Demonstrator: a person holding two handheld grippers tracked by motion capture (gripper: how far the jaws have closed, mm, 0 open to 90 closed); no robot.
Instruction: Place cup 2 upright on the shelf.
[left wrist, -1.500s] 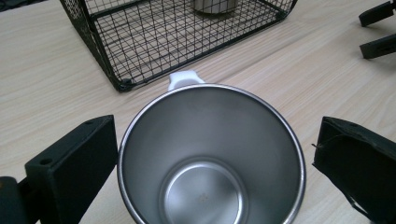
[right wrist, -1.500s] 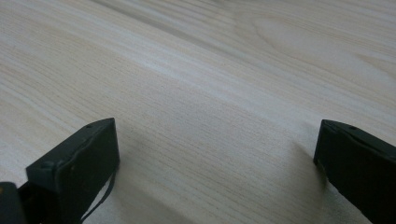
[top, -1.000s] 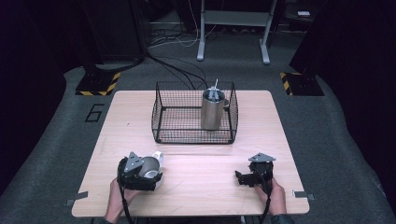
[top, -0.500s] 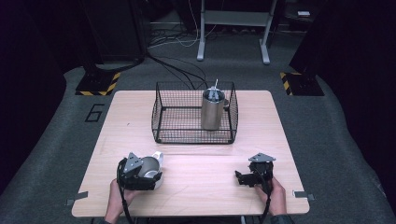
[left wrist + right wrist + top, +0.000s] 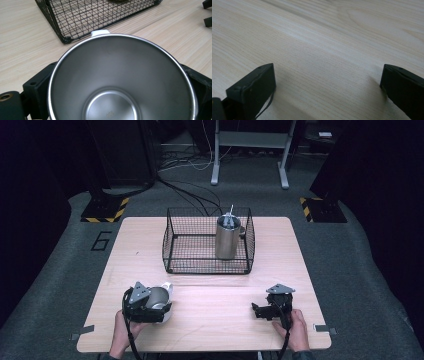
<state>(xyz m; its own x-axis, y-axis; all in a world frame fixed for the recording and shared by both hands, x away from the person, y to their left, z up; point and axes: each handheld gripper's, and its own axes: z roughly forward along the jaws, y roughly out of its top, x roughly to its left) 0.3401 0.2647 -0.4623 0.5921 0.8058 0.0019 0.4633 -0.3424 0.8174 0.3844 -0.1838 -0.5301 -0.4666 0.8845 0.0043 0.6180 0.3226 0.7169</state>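
- The left hand-held gripper (image 5: 159, 304) is clamping a steel cup (image 5: 158, 298), one black jaw pressing on each side of the cup's wall, as the left gripper view is showing.
- The cup (image 5: 122, 82) is sitting between those jaws with its open mouth facing that gripper's camera; its inside is showing bare metal, and a white tab is sticking out at its far rim.
- A wire basket (image 5: 172, 251) is standing on the desk (image 5: 215, 295) ahead of the left hand-held gripper, near but apart from the cup.
- A tall steel canister (image 5: 227, 237) is standing upright inside the basket, toward its right side.
- The right hand-held gripper (image 5: 257, 311) is resting low over the desk, well apart from the left one, its jaws spread wide with only bare wood (image 5: 327, 65) lying between them.
- A hand (image 5: 299, 330) is holding the right hand-held gripper from behind.
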